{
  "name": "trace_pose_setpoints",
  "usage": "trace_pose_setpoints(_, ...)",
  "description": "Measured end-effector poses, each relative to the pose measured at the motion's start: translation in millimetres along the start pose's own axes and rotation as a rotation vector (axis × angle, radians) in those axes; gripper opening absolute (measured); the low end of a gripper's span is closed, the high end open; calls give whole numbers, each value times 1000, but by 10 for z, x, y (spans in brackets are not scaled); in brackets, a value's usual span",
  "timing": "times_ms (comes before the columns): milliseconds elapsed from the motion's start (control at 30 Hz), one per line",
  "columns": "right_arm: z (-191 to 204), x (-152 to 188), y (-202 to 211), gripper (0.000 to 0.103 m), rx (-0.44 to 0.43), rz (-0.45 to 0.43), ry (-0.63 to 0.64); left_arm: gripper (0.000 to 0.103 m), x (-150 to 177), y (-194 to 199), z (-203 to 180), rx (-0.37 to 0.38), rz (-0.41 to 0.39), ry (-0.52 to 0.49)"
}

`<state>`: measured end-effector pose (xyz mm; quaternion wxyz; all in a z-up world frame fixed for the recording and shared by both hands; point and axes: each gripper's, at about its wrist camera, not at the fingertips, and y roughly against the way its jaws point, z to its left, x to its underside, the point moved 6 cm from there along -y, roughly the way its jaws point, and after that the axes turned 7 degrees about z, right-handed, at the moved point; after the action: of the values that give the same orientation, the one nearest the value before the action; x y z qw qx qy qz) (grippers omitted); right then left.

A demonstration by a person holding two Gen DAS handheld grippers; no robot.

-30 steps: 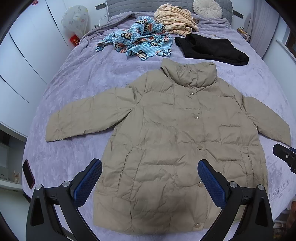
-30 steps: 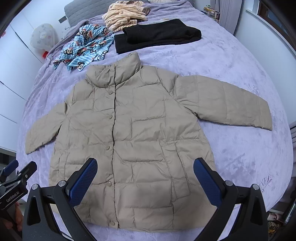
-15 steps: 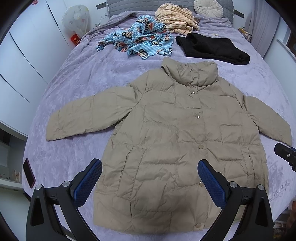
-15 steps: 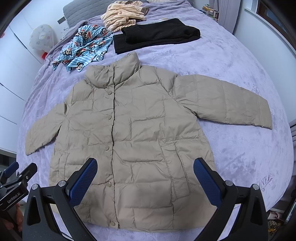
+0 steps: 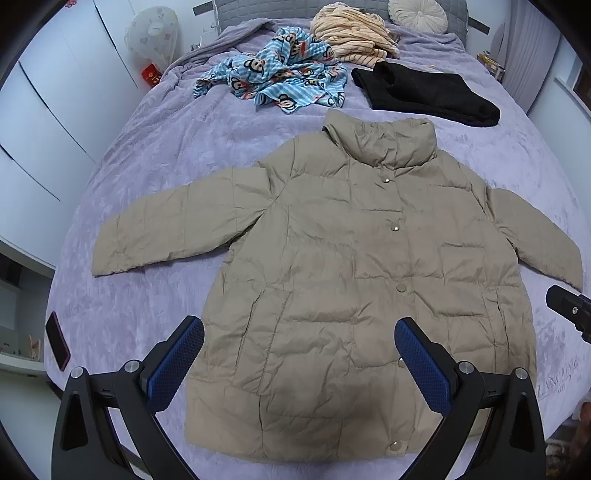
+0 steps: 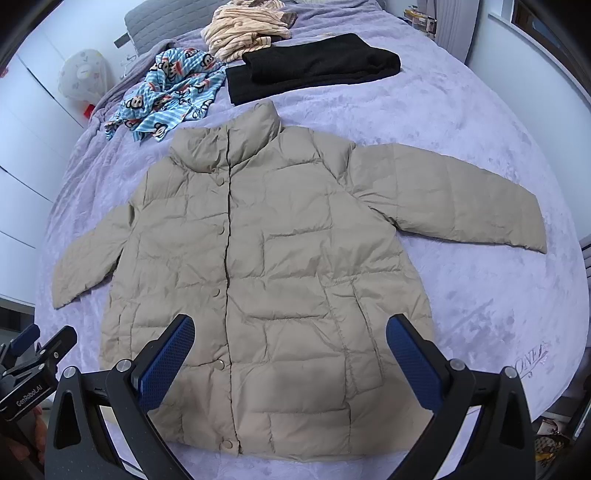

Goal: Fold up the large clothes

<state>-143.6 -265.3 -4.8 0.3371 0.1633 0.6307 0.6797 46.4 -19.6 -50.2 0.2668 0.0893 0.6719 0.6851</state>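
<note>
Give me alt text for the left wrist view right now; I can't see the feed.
A beige puffer jacket lies flat, snapped shut, sleeves spread, on a lavender bedspread, framed by the open left gripper above its hem. Behind its collar lie a blue monkey-print garment, a striped peach garment and a folded black garment.

Your puffer jacket (image 5: 332,277) is quilted beige cloth with a faint sheen, creased all over, closed with smooth shiny snap buttons (image 5: 394,226). It lies on a bed (image 5: 155,177) covered in plush, velvety lilac fabric. Beyond the jacket's collar you have a matt black knit (image 5: 424,94), a soft printed blue garment (image 5: 280,79) and a fuzzy striped one (image 5: 351,31). Your jaws carry textured blue pads (image 6: 164,360) on matt black plastic frames with bright metal screws.
</note>
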Motion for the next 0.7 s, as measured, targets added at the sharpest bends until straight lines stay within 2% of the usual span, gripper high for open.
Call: trace_pose_setpoints(700, -21, 18, -8, 103, -5, -1, -4, 103, 3, 38, -35, 6, 8, 4)
